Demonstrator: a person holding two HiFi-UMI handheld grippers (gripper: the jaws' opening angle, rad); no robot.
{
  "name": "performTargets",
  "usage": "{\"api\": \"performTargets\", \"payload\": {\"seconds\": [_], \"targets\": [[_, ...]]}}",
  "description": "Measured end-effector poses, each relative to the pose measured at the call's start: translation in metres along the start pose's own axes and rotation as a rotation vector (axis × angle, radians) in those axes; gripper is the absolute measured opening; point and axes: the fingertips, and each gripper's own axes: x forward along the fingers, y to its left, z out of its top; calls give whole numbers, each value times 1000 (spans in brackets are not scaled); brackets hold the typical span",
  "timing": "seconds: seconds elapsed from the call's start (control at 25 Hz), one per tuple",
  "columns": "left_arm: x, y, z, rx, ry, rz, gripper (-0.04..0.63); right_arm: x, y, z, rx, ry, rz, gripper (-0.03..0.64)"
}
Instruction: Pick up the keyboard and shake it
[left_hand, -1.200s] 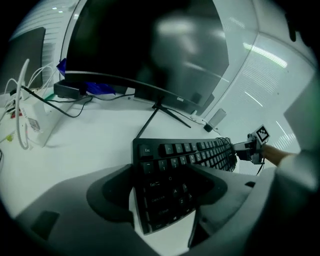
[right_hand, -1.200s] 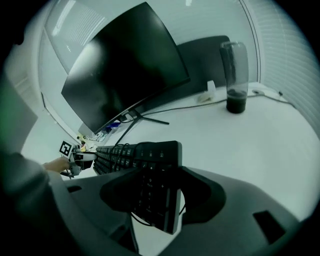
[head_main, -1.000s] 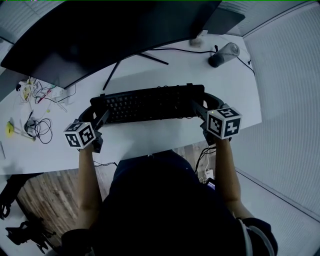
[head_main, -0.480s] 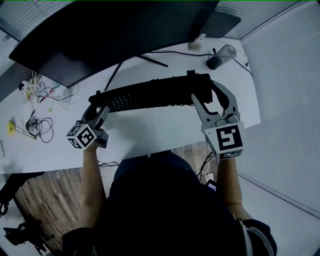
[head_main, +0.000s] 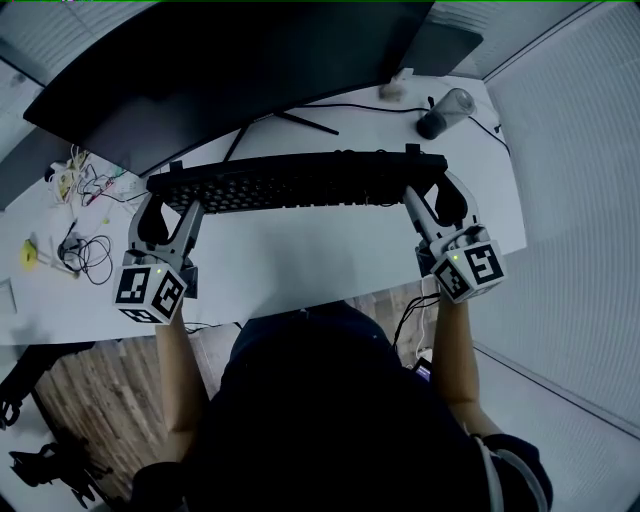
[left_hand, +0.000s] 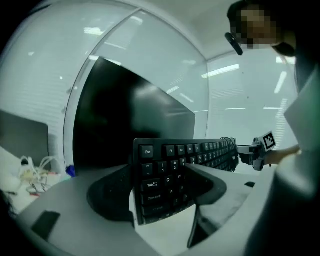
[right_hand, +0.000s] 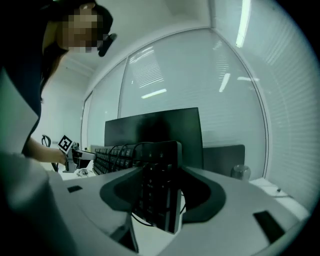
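The black keyboard (head_main: 300, 180) was held by its two short ends above the middle of the desk (head_main: 300, 270), just in front of the monitor (head_main: 220, 70), with its key face tipped toward the person. The left gripper (head_main: 172, 205) was clamped on the Esc end, one jaw across the keys and the other behind the board. The right gripper (head_main: 432, 195) pinched the opposite end the same way. The step in hand looked like the shake itself. To do it well, both grips would have to stay firm and move together, since each caught only a narrow strip and a twist between them could lever the board out. Short, even strokes seemed wise, directed away from the monitor's lower edge. Slack was needed for the keyboard's cable (right_hand: 131, 146) looping by the right end, along with clearance from the tumbler (head_main: 447, 107) at the desk's far right corner.
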Motion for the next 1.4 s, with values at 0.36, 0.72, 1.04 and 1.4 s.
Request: {"api": "performTargets", "payload": {"seconds": [0.36, 0.72, 1.04, 1.4], "targets": [[-28, -45, 62, 334, 23, 142, 328, 5, -13, -61, 328, -48, 116, 247], [-42, -20, 17, 21, -62, 133, 327, 0, 7, 21, 22, -88, 115, 247], [-15, 4, -33, -286, -127, 0, 325, -4, 46, 95, -382, -97, 22, 245], [12, -8, -91, -418, 91, -77, 325, -4, 29, 48, -331, 165, -29, 244]]}}
